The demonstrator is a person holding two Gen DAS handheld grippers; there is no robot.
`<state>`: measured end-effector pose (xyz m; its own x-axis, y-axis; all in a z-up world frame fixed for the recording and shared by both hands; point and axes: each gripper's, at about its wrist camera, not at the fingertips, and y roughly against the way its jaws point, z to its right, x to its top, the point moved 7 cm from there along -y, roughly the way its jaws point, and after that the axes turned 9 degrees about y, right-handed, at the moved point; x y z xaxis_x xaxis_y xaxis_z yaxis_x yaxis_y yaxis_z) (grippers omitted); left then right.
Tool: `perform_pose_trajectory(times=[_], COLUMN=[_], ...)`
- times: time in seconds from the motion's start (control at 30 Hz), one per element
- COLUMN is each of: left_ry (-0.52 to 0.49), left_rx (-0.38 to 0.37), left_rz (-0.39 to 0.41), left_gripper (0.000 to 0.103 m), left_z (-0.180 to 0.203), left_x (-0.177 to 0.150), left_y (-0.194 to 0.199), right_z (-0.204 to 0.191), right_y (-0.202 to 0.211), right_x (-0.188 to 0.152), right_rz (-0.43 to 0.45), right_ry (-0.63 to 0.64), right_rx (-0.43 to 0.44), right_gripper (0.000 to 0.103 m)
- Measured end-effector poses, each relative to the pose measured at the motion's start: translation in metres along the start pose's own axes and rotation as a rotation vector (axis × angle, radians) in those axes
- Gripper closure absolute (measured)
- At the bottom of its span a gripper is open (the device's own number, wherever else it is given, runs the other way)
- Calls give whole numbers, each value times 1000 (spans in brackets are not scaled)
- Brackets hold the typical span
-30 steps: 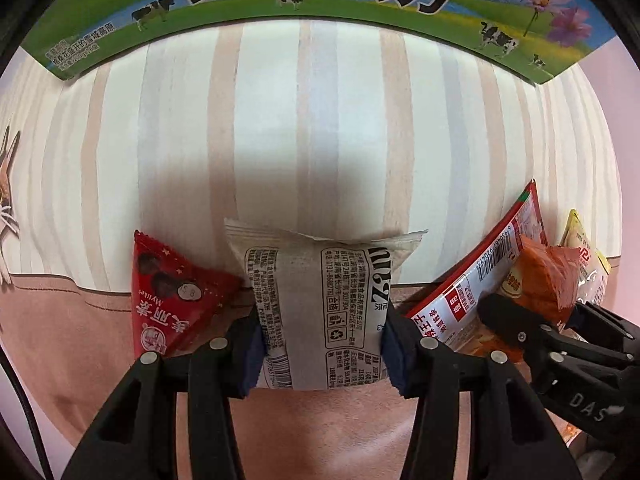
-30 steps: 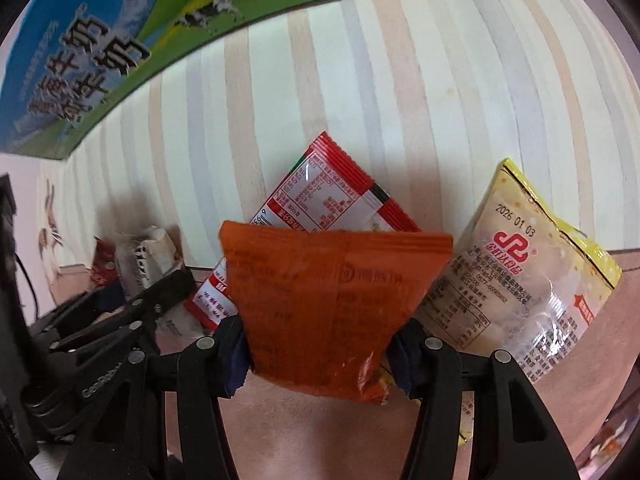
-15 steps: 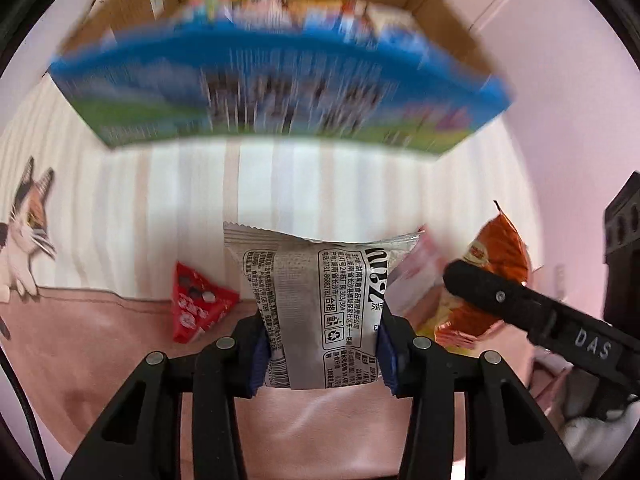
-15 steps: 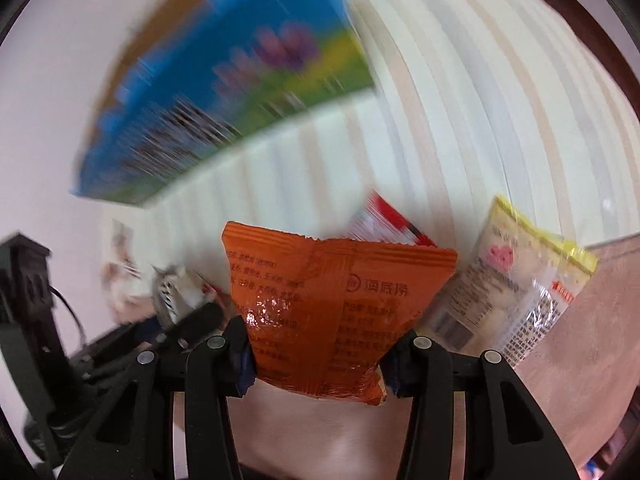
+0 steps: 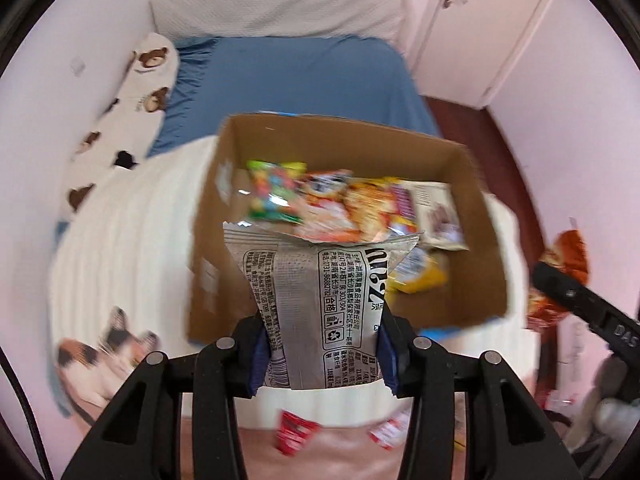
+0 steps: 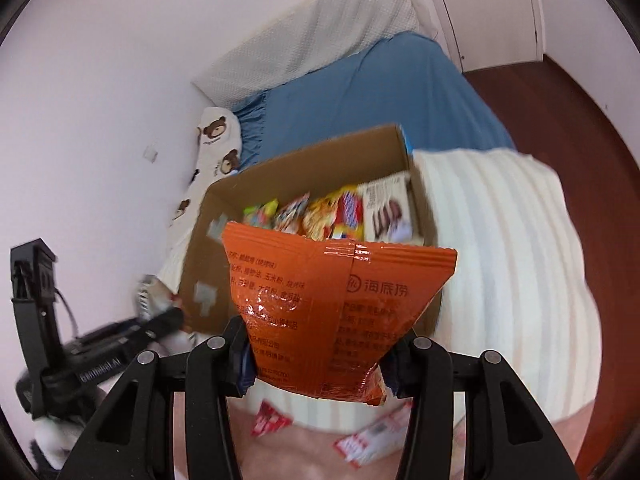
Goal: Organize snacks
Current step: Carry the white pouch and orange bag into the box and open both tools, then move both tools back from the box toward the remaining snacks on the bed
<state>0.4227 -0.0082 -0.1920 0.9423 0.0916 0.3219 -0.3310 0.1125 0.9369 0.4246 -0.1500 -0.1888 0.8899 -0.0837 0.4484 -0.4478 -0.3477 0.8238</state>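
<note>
My left gripper (image 5: 322, 354) is shut on a grey snack packet (image 5: 320, 304) with black print, held upright above the near wall of an open cardboard box (image 5: 476, 216). Several colourful snack bags (image 5: 320, 204) lie inside the box. My right gripper (image 6: 320, 354) is shut on an orange snack bag (image 6: 332, 304), also lifted in front of the same cardboard box (image 6: 224, 216). In the left wrist view the right gripper's finger and its orange bag (image 5: 568, 256) show at the right edge. The left gripper's body (image 6: 100, 352) shows at the left of the right wrist view.
The box stands on a white striped blanket (image 6: 520, 264) on a bed with a blue sheet (image 5: 296, 76). A bear-print pillow (image 5: 140, 92) lies along the pink wall. Red snack packets (image 5: 294, 436) and a red-white one (image 6: 372, 440) lie on the pink cloth below. Dark wood floor (image 6: 580, 92) is at the right.
Both grippers have risen with their packets from the striped blanket, and the views now look down into the open box. The loose packets stayed on the cloth below.
</note>
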Motion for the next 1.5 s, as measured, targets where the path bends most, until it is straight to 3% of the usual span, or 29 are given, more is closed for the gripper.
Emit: perform_pose_trajectory(times=[0.13,0.2,0.27,0.3,0.33,0.37,0.47,0.67,0.77,0.93,1.5], left_ry=[-6,-12,-13,-8,3,15,44,70,76,64,35], left_rx=[95,130,167,174,171,166,128,107,108,109,33], left_rz=[-69,-126,-181,-188,-201,-206,-204,-180,-125,-28,154], left_gripper=[60,59,57,56,56,55,27,27,27,27,27], left_z=[-21,-30,-39,-42,-45,-48,-50,-47,-44,-34,-1], left_x=[18,13,5,4,1,-1,-4,-5,-3,-7,-41], left_y=[-39,-62,-81,-87,-94,-99,-106,-103,-91,-68,14], right_z=[13,19,24,25,26,24,19,24,26,22,-27], right_y=[-29,-57,-78,-82,-85,-88,-97,-104,-101,-81,8], right_x=[2,-5,-13,-16,-19,-21,-24,-25,-26,-25,-38], right_rz=[-67,-148,-204,-220,-225,-231,-255,-246,-236,-169,12], right_ry=[21,35,27,33,42,50,86,79,74,98,185], right_rx=[-51,-92,-117,-131,-137,-133,-155,-198,-209,-256,-276], right_gripper=[52,51,27,6,5,5,5,3,3,3,3])
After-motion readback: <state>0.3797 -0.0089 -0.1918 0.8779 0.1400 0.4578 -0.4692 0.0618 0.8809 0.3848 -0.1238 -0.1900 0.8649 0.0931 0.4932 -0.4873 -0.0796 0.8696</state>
